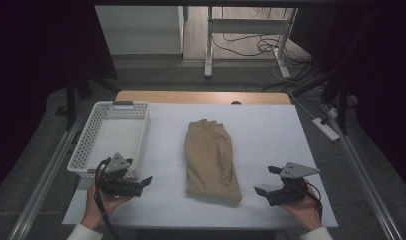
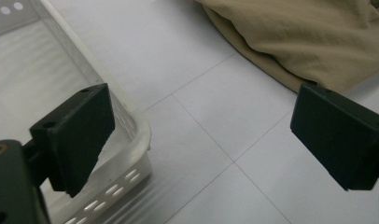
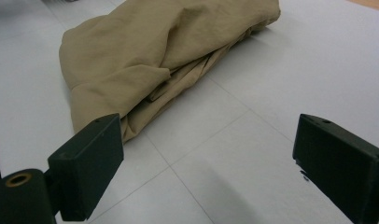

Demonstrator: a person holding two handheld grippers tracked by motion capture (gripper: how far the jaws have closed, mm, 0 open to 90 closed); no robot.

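Both grippers (image 1: pixel 145 182) (image 1: pixel 267 181) open, flanking tan cloth (image 1: pixel 211 160)

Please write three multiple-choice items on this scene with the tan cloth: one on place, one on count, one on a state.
1. Where does the tan cloth lie?
A. in the basket
B. on the white table top, right of the basket
C. on the floor

2. How many baskets stand on the table?
A. one
B. two
C. three

3. How do the jaws of the right gripper stand?
A. shut on the cloth
B. shut on nothing
C. open, holding nothing

Answers:
1 B: it rests on the table top, apart from the basket.
2 A: one white basket shows.
3 C: bare table shows between the jaws.
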